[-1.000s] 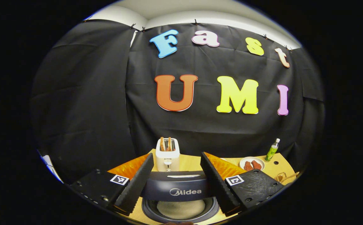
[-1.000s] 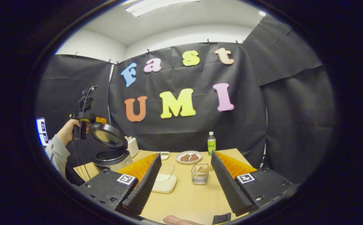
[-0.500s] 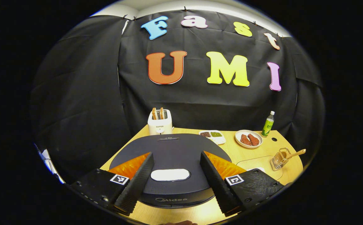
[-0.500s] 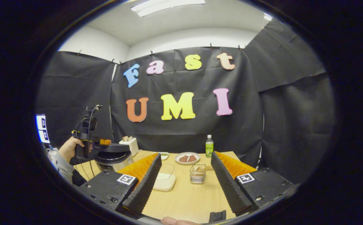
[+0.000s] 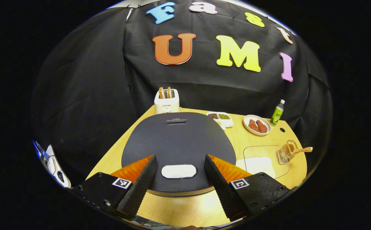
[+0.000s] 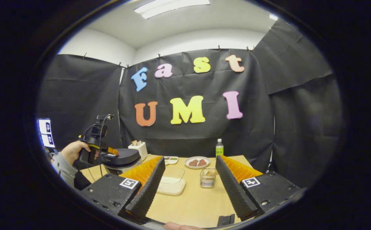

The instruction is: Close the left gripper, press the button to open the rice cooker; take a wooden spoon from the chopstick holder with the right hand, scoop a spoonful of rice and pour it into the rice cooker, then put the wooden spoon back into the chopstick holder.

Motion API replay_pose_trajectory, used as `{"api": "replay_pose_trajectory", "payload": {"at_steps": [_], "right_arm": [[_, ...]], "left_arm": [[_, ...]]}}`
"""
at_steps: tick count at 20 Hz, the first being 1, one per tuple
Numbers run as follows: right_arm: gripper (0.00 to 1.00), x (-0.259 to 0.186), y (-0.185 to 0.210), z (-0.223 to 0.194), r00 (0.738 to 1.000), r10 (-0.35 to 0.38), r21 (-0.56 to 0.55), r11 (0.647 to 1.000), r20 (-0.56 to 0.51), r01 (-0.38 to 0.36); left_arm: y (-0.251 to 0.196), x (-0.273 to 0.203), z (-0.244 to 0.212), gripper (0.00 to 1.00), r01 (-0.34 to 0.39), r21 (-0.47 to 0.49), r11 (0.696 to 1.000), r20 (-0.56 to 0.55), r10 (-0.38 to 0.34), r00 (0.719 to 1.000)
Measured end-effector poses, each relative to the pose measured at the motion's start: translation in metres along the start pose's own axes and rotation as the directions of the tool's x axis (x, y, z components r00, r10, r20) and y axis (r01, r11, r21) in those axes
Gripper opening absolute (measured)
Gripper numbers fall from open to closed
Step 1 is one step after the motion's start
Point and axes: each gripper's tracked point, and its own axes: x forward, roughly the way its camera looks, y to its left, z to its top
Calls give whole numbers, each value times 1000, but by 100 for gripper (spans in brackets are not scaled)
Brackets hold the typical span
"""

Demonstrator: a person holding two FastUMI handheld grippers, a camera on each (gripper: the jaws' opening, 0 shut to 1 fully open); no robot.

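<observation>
The dark rice cooker [image 5: 179, 140] sits with its lid down; its white button [image 5: 179, 171] lies between the fingers of my left gripper [image 5: 179, 157], which is open just above the lid's front. From the right gripper view, a hand [image 6: 72, 150] holds that left gripper [image 6: 94, 150] against the cooker [image 6: 123, 158]. The clear chopstick holder [image 5: 284, 153] carries the wooden spoon [image 5: 300, 149], handle leaning right. A clear box of rice [image 5: 262, 161] stands beside it. My right gripper [image 6: 189, 158] is open and holds nothing, with the holder [image 6: 208, 178] and rice box [image 6: 172, 182] ahead of it.
A white toaster [image 5: 167, 101] with toast stands behind the cooker. A divided dish of beans [image 5: 220, 117], a plate of meat [image 5: 257, 125] and a green bottle [image 5: 277, 112] line the back of the wooden table [image 5: 185, 207].
The cooker's lid has swung down from open to shut, and my left gripper has tilted down with it over the lid. My right gripper has barely shifted.
</observation>
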Motion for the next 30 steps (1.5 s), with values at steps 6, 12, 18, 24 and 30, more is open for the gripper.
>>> {"api": "replay_pose_trajectory", "payload": {"at_steps": [6, 12, 18, 24, 30], "right_arm": [[100, -5, 4, -2, 1000, 14, 0, 1000, 11, -14], [100, -6, -7, -8, 1000, 0, 10, 1000, 4, 0], [100, -6, -13, -4, 1000, -20, 10, 1000, 19, 20], [100, 0, -11, -3, 999, -29, 12, 1000, 16, 29], [92, 3, -10, 2, 998, -63, 16, 998, 20, 63]], "left_arm": [[3, -2, -9, 98, 0, -2, 1000, -50, 0, 999], [3, 10, -14, 100, -20, -18, 1000, -39, 20, 999], [3, 13, -8, 100, -18, -16, 1000, 5, 18, 1000], [1, -11, -1, 97, -15, -61, 998, 52, 18, 998], [-13, -65, 18, 96, 41, -40, 998, 193, -32, 981]]}}
